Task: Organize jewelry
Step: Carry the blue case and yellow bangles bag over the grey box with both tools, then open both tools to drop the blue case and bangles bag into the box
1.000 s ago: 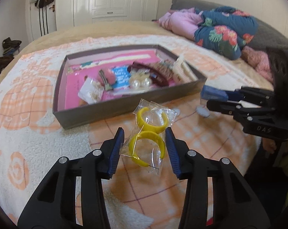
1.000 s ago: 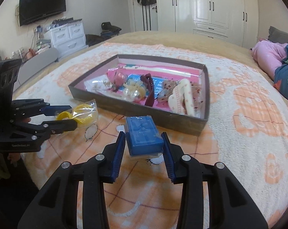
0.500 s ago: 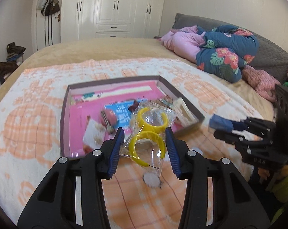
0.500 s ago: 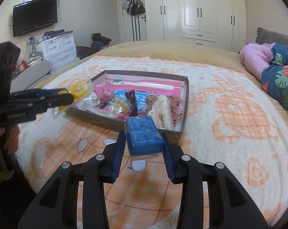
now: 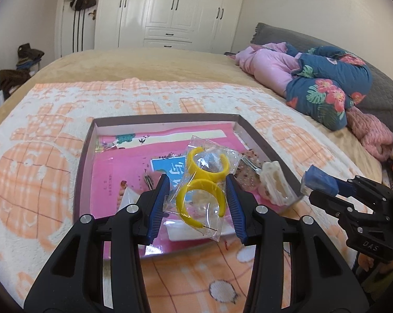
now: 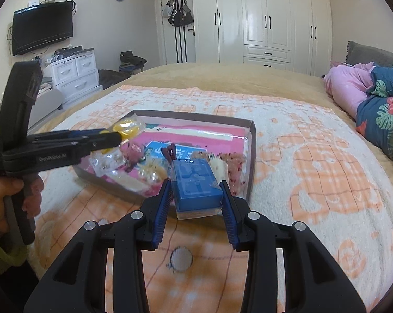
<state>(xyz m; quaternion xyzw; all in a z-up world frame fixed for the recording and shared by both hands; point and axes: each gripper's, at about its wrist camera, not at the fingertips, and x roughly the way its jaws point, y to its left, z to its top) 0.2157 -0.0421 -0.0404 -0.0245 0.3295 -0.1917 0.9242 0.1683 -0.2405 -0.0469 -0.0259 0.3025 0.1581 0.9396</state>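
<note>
Left wrist view | left hand-held gripper (image 5: 196, 193) clamps bagged yellow rings (image 5: 200, 190) — hanging over tray (image 5: 84, 156) near edge | right hand-held gripper (image 6: 195, 195) grips blue box (image 6: 195, 182) — tray straight ahead, left nearer

A: Where is the left hand-held gripper (image 5: 196, 195) now?
B: Lifted off the blanket (image 5: 40, 156), it now hangs over the tray (image 5: 83, 161) with the bag (image 5: 201, 185).
A: And the right hand-held gripper (image 6: 195, 198)?
B: Higher, nearer the tray's corner with the blue box (image 6: 195, 185).
</note>
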